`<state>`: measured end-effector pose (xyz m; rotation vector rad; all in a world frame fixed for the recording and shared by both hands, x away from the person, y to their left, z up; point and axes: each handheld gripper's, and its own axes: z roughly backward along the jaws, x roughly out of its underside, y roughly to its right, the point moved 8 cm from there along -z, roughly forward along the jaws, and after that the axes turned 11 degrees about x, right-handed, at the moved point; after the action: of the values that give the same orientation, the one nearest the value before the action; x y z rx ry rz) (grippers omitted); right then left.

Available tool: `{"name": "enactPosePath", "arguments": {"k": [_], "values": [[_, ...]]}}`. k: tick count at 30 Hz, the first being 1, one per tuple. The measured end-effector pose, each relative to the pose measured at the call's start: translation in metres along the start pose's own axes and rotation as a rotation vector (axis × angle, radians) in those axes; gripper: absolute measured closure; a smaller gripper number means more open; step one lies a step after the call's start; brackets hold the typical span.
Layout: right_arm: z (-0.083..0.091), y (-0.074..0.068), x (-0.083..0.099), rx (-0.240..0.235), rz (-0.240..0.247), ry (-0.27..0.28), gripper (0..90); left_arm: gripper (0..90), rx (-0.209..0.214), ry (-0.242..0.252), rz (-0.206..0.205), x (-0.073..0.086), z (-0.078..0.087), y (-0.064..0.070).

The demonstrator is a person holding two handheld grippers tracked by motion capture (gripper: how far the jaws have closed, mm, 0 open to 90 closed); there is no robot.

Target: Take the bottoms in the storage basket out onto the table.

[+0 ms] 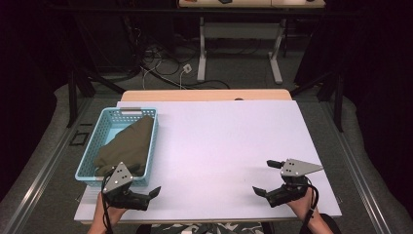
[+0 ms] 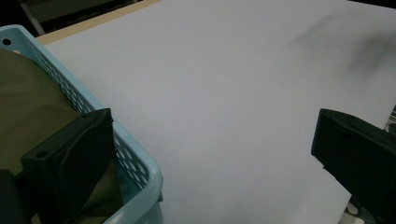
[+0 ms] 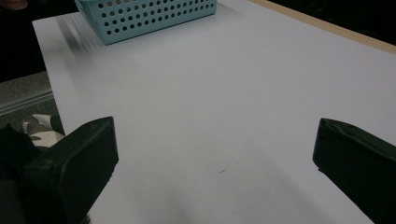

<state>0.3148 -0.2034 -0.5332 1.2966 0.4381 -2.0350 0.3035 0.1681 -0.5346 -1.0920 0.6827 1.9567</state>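
**Two hand-held grippers wait open at the near edge of a white counter**

Seen from above, a person's two hands reach in from the bottom edge, each holding a black two-jaw gripper low over the white counter (image 1: 219,146). The left hand (image 1: 104,212) holds the left gripper (image 1: 139,190) at the near left corner, pointing to the right, just beside the near end of a light blue basket (image 1: 92,141). Its jaws stand wide apart and hold nothing; in the left gripper view one jaw sits over the basket's near corner, the other over bare counter.

The right hand (image 1: 304,204) holds the right gripper (image 1: 267,178) near the near right corner, pointing left toward the middle of the counter. Its jaws are also spread wide and empty, with bare white surface between them.

An olive green cloth (image 1: 126,144) lies bunched inside the basket, which sits along the left side of the counter, well apart from the right gripper.
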Motion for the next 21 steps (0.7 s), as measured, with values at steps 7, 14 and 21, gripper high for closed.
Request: {"name": "enactPosePath", "arguments": {"k": [7, 14, 21], "values": [[-0.0011, -0.0007, 0.0009, -0.005, 0.000, -0.010, 0.0, 0.0, 0.003, 0.001, -0.001, -0.0006, -0.0006, 0.0007], [-0.0028, -0.0014, 0.0024, -0.012, 0.004, -0.022, 0.0, 0.0, 0.016, 0.000, -0.001, -0.0043, -0.0025, 0.0023], [-0.0041, -0.0018, 0.0028, -0.013, 0.001, -0.026, 0.0, 0.0, 0.012, -0.001, -0.017, -0.0083, -0.0040, 0.0038]]}}
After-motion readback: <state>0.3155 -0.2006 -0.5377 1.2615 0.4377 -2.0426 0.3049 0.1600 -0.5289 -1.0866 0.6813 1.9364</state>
